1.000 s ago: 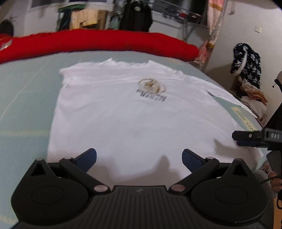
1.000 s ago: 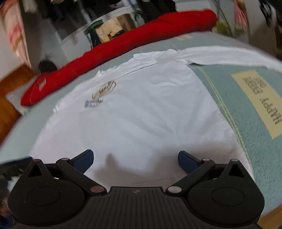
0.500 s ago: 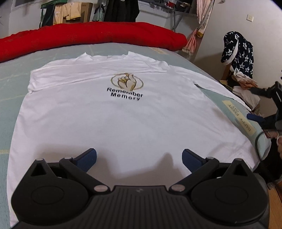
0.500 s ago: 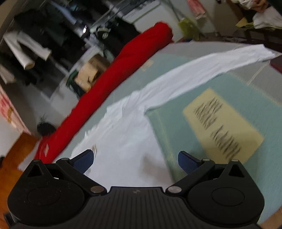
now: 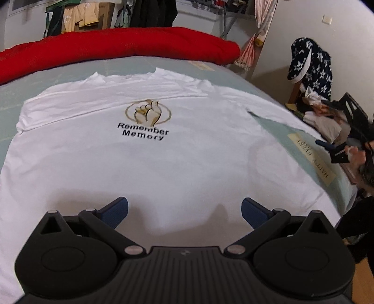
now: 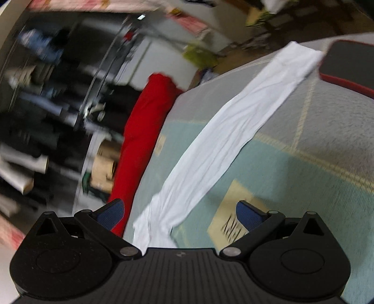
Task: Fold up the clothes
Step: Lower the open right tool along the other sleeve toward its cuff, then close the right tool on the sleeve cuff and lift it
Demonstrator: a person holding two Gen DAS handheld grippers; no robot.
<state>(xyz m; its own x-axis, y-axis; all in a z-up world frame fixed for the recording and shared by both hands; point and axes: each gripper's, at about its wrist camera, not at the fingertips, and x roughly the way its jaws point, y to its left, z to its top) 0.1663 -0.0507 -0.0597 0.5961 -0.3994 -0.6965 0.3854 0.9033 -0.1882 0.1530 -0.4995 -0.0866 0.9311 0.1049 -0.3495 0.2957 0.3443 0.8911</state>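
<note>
A big bed [image 5: 70, 77] with a pale green cover fills most of the room. At the far end of the bed lies a long red rolled blanket [image 5: 121, 44], going from side to side. Behind the blanket hang dark clothes on a rack [image 5: 152, 11]. Off the right side of the bed, a dark blue cloth with white stars [image 5: 311, 63] hangs over a pile of things by the white wall.

A white T-shirt [image 5: 149, 163] lies flat on the bed, front side up. Its long way runs from the near edge of the bed toward the red blanket, with the neck at the blanket end. One long white sleeve [image 6: 236, 131] stretches straight out to the right side of the bed, and its tip touches a dark thing with a red rim [image 6: 346, 67]. On the chest is a gold hand picture [image 5: 147, 113] with the words "Remember Memory".

The left gripper [image 5: 184, 211] hangs over the bottom of the shirt, jaws wide apart, holding nothing. The right gripper [image 6: 178, 211] is over the sleeve, also spread wide and empty. That view is blurry.
</note>
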